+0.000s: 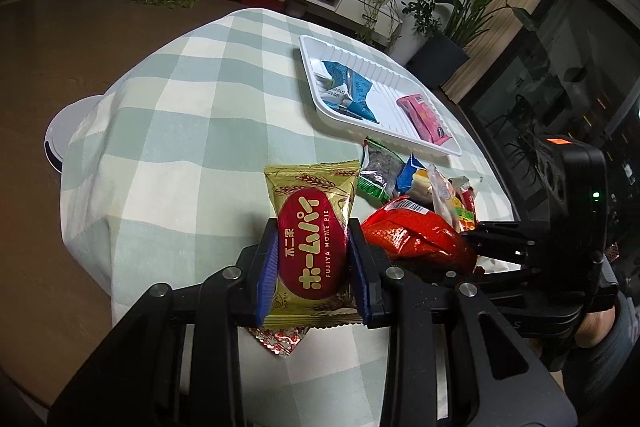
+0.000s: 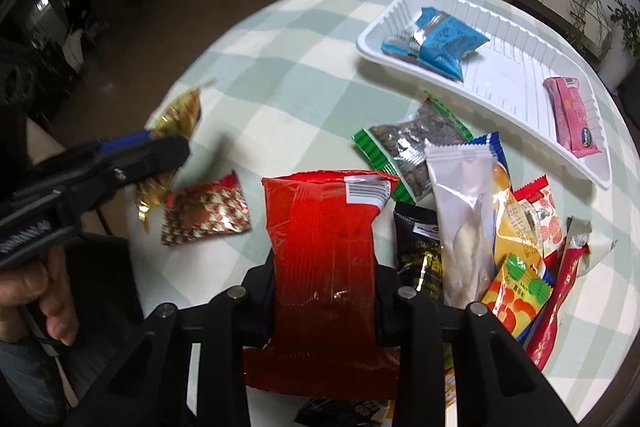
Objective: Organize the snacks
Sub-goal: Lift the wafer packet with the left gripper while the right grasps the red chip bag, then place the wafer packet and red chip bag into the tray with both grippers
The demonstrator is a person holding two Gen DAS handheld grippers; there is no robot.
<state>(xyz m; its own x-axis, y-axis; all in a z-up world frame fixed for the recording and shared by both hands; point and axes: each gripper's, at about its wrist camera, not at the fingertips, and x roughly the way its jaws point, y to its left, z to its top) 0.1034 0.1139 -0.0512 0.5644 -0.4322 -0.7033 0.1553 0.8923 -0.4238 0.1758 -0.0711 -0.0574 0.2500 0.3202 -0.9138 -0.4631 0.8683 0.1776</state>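
Note:
My left gripper (image 1: 312, 263) is shut on a gold and red Fujiya Home Pie packet (image 1: 310, 243), held above the table; it shows in the right wrist view (image 2: 176, 123) at the left. My right gripper (image 2: 324, 291) is shut on a red snack bag (image 2: 326, 267), seen in the left wrist view (image 1: 416, 235) too. A white tray (image 1: 340, 125) (image 2: 500, 83) at the far right holds blue packets (image 2: 436, 43) and a pink packet (image 2: 574, 119). A pile of loose snacks (image 2: 472, 227) lies in front of the tray.
A small red and gold patterned packet (image 2: 206, 213) lies on the green checked tablecloth (image 1: 180, 131) beneath the left gripper. The round table's edge drops to a brown floor at left. Plants and a white TV cabinet stand behind.

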